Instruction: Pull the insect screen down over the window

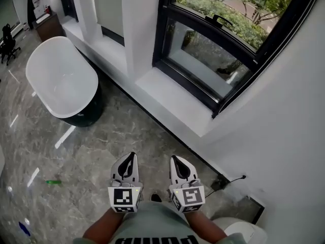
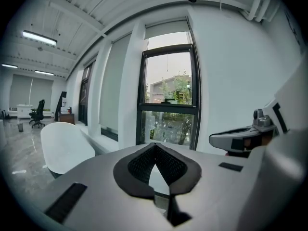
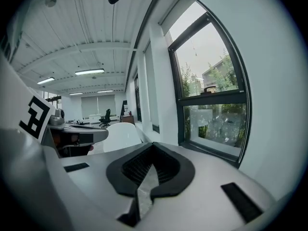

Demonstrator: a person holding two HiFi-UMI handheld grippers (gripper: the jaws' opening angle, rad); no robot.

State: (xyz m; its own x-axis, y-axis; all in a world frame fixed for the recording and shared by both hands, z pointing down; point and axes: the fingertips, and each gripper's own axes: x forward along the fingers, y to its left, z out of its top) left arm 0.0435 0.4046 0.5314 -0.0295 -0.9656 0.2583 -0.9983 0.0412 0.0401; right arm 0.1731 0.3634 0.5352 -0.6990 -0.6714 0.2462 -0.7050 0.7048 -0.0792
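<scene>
Everything here is placed from the black-framed window [image 1: 208,60], which has two panes with trees and shrubs showing plainly through both, so no mesh covers the glass. The insect screen is not drawn. In the left gripper view a pale band [image 2: 167,29] runs across the top of the window, and I take it to be the housing with the screen rolled up inside, though that cannot be confirmed. A thin cord [image 2: 168,64] hangs from that band over the upper pane.

The left gripper [image 1: 133,155] and the right gripper [image 1: 173,157] are held side by side, low and close to the person's body, well back from the window across the grey marble floor [image 1: 101,151]. Each has its jaws pressed together with nothing between them. Both point towards the window, past the white sill [image 1: 172,103] below it. A white oval tub [image 1: 61,78] stands on the floor to the window's left.

The step in hand looks like the approach, with no contact made yet. The next move calls for lifting a gripper to the top of the window, parting its jaws, and closing them on the cord or the screen's bottom bar. The cord is slim, so the grip needs careful aim.
</scene>
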